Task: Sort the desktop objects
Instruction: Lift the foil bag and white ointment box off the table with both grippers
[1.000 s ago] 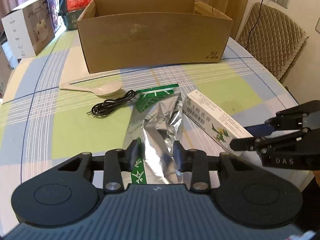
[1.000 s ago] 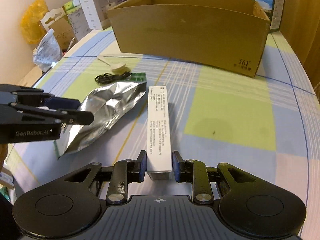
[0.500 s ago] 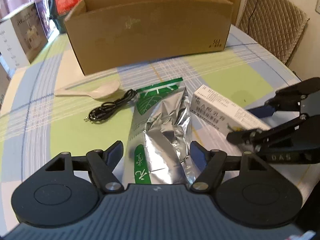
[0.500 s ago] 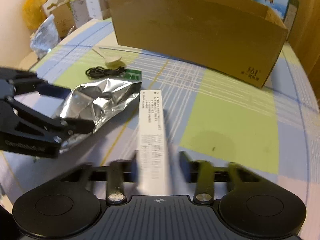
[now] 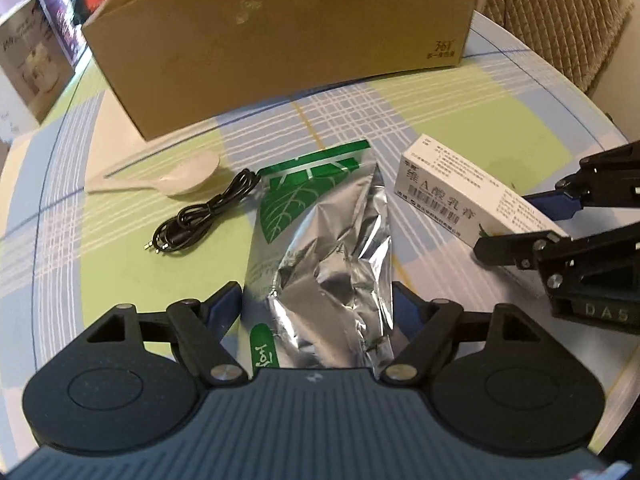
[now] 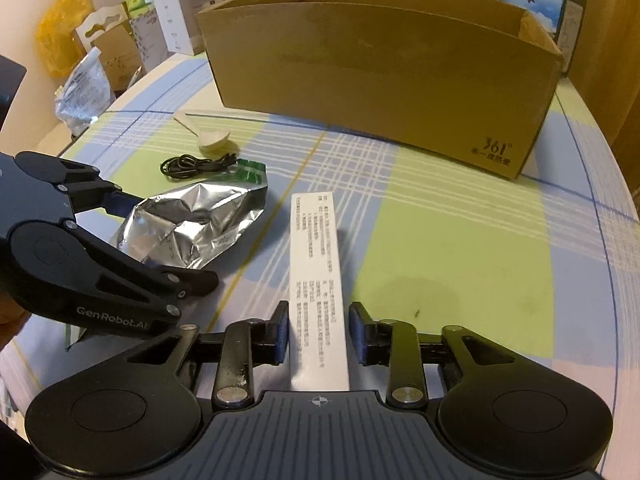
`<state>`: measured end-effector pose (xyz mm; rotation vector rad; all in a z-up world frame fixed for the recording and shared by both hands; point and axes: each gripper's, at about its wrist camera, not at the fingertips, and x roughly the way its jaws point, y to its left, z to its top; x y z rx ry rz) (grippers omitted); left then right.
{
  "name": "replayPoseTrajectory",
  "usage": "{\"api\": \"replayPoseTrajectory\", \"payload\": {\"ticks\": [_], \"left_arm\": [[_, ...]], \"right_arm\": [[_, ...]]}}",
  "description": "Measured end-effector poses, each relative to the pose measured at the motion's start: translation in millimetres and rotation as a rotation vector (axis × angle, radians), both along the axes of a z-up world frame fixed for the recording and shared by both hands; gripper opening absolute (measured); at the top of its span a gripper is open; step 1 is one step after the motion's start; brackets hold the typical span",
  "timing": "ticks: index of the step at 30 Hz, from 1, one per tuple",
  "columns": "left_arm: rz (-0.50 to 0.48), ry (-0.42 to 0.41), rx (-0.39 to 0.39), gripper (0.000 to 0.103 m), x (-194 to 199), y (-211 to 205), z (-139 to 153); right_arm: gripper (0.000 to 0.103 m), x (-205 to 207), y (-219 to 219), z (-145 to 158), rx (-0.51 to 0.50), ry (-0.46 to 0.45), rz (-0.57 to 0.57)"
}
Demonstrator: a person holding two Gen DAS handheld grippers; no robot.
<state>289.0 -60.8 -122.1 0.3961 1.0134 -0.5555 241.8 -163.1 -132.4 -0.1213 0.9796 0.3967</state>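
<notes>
A crumpled silver foil bag (image 5: 320, 248) with a green leaf print lies on the checked tablecloth. My left gripper (image 5: 316, 304) stands open, one finger on each side of the bag's near end. A long white carton (image 6: 316, 264) with printed text lies to the right of the bag. My right gripper (image 6: 318, 332) is open around the carton's near end, with thin gaps at both pads. A large open cardboard box (image 6: 380, 92) stands behind. In front of it lie a white spoon (image 5: 188, 178) and a coiled black cable (image 5: 200, 220).
Stacked product boxes (image 6: 176, 12), a yellow bag (image 6: 56, 28) and a plastic bag (image 6: 84, 88) crowd the far left. A quilted chair (image 5: 560, 20) stands past the round table's right edge. Bare cloth (image 6: 460, 240) lies right of the carton.
Both grippers have opened: the left let go of the foil bag, the right let go of the white carton. Both views have moved closer to the cardboard box.
</notes>
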Motion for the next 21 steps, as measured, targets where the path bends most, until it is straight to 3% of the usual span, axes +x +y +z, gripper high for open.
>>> {"api": "replayPoseTrajectory", "payload": {"ticks": [5,9,12,14,16,21], "left_arm": [[0.0,0.004,-0.007,0.044,-0.7,1.8,7.8],[-0.016,0.021,-0.061,0.041,-0.5,4.9,11.2],[-0.018,0.017,-0.056,0.041,-1.0,2.9,12.9],[-0.011,0.019,-0.066,0.041,-0.7,2.9,15.8],[-0.005,0.021,-0.07,0.041,0.6,3.5,17.3],[0.01,0.014,-0.097,0.041,0.8,5.3,27.6]], "right_arm": [[0.034,6.0,2.5,0.9,-0.002,-0.005,0.009],[0.034,7.7,4.9,-0.7,-0.005,0.004,0.015],[0.033,8.1,8.6,-0.9,-0.027,-0.012,0.022],[0.023,8.9,10.5,-2.8,-0.037,-0.01,0.024],[0.023,9.1,10.8,-2.8,-0.04,-0.009,0.021],[0.023,6.4,3.7,12.9,0.018,-0.077,-0.035]]}}
